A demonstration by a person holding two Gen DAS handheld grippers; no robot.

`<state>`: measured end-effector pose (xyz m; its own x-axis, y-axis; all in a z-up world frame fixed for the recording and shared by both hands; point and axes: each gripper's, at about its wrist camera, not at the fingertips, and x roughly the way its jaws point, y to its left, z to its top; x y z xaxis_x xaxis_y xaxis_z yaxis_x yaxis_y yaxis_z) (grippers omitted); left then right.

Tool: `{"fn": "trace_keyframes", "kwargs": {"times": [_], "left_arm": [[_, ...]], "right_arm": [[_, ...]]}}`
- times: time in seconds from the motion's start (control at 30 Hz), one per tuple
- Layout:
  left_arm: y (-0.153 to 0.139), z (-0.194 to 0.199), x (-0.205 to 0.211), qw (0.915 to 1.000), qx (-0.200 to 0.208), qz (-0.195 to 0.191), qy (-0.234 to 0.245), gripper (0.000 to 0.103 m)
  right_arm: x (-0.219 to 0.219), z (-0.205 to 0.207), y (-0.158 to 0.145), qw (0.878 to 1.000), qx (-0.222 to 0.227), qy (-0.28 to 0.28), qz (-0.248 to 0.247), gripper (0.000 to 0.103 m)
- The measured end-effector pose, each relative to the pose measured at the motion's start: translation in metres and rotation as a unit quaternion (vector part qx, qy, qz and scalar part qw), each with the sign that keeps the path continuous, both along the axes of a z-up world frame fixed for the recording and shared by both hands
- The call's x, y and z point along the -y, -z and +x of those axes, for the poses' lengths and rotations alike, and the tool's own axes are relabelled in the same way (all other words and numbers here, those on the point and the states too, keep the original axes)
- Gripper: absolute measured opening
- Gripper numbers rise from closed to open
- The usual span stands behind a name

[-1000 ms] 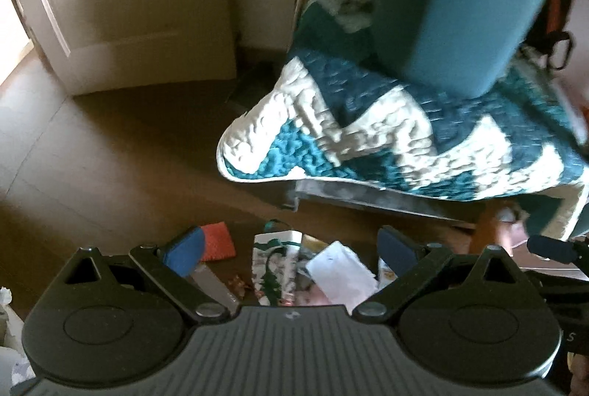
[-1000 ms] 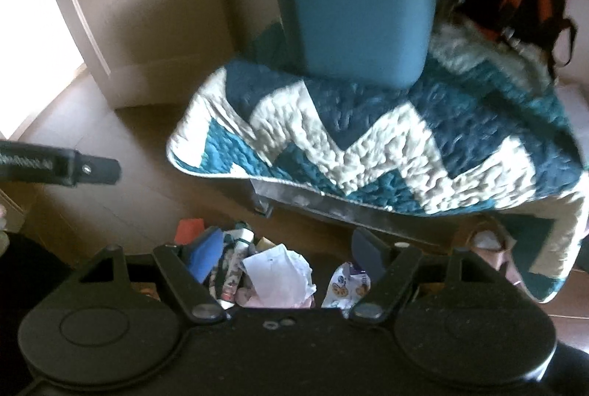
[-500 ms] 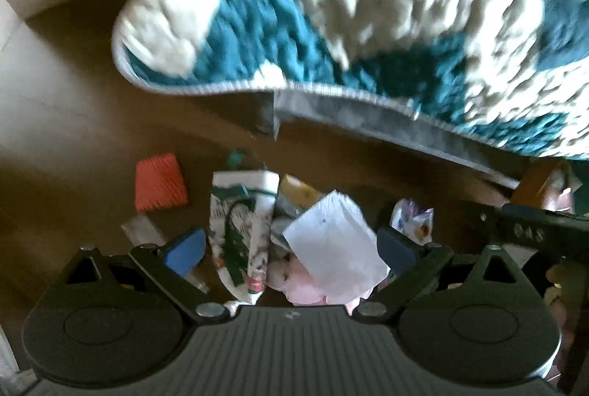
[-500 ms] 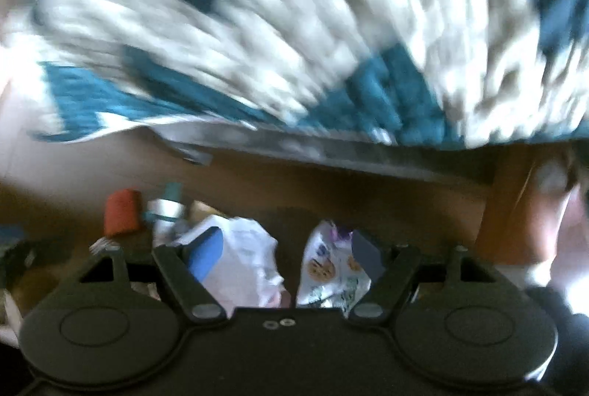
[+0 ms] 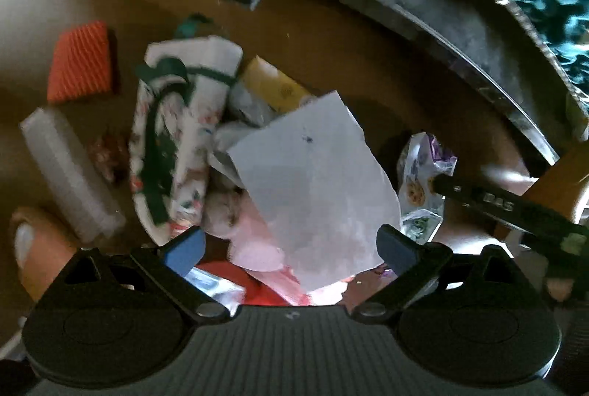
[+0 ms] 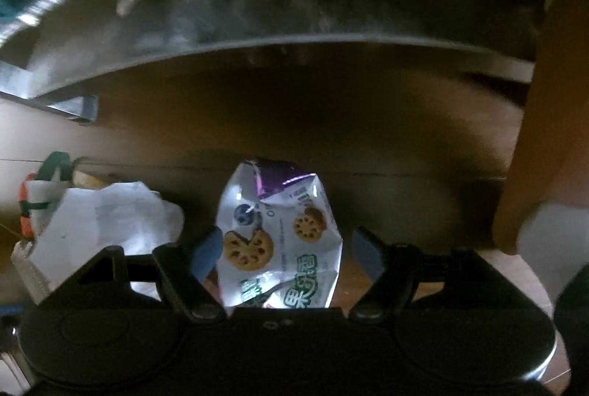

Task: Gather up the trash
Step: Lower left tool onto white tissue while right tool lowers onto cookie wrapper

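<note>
Trash lies heaped on the brown floor (image 5: 368, 75) beside a grey bed frame (image 6: 257, 13): a crinkled foil snack packet (image 6: 279, 234), long axis running near to far, sits between the spread fingers of the right tongs (image 6: 281, 254). Left tongs (image 5: 291, 248), also spread wide, hover over a white paper sheet (image 5: 316, 182), with a ribbed orange sponge (image 5: 81, 60) at far left.

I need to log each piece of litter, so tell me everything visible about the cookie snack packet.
The cookie snack packet is a crinkled, shiny white foil-like pouch with a purple torn-looking top, printed with round lattice cookies, a blueberry and green lettering. It lies on the brown floor, between the open fingers of the right gripper, apparently not yet pinched. A crumpled white paper sits to its left, apart from it.
</note>
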<state>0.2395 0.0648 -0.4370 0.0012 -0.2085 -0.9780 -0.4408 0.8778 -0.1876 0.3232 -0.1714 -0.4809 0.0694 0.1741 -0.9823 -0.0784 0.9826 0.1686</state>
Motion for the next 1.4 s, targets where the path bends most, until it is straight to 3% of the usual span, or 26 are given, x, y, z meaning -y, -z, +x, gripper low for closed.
{"fn": "trace_keyframes", "kwargs": {"times": [0.2,0.33,0.47,0.77,0.93,1.0,1.07,1.1,1.17,1.2,1.23,1.37,1.4], "left_arm": [[0.016,0.005,0.008,0.9998,-0.013,-0.018,0.000,0.100],[0.010,0.008,0.007,0.9999,-0.010,-0.002,-0.007,0.099],[0.003,0.026,0.016,0.9997,0.014,0.015,0.014,0.100],[0.026,0.038,0.033,0.9997,-0.005,0.009,0.024,0.097],[0.039,0.038,0.027,0.9996,-0.023,0.000,0.013,0.069],[0.042,0.038,0.027,0.9995,-0.029,-0.003,0.007,0.053],[0.046,0.036,0.025,0.9994,-0.035,-0.006,0.000,0.030],[0.045,0.034,0.025,0.9994,-0.034,-0.010,-0.001,0.027],[0.043,0.033,0.026,0.9996,-0.026,-0.013,0.002,0.010],[0.041,0.033,0.027,0.9997,-0.021,-0.013,0.006,0.010],[0.039,0.035,0.028,0.9998,-0.017,-0.012,0.008,0.007],[0.029,0.035,0.029,0.9998,-0.006,-0.012,0.013,0.004],[0.024,0.033,0.027,0.9998,-0.005,-0.013,0.014,0.004]], "right_arm": [[0.001,0.014,0.028,1.000,-0.013,0.018,0.000,0.077],[0.004,0.021,0.020,0.999,0.006,0.037,0.019,0.077],[-0.006,0.027,0.012,0.999,0.028,0.010,0.013,0.077],[-0.023,0.036,0.033,0.999,0.032,-0.021,-0.010,0.075],[-0.032,0.040,0.042,0.999,0.033,-0.038,-0.014,0.074],[-0.035,0.040,0.043,0.998,0.038,-0.044,-0.022,0.073],[-0.038,0.038,0.045,0.998,0.038,-0.047,-0.021,0.072],[-0.039,0.038,0.045,0.998,0.040,-0.049,-0.023,0.072],[-0.039,0.034,0.045,0.997,0.040,-0.054,-0.024,0.070],[-0.042,0.033,0.045,0.997,0.041,-0.060,-0.026,0.056],[-0.040,0.028,0.046,0.997,0.040,-0.067,-0.030,0.035],[-0.047,0.022,0.047,0.995,0.032,-0.092,-0.031,0.034],[-0.049,0.020,0.044,0.994,0.034,-0.095,-0.037,0.030]]}}
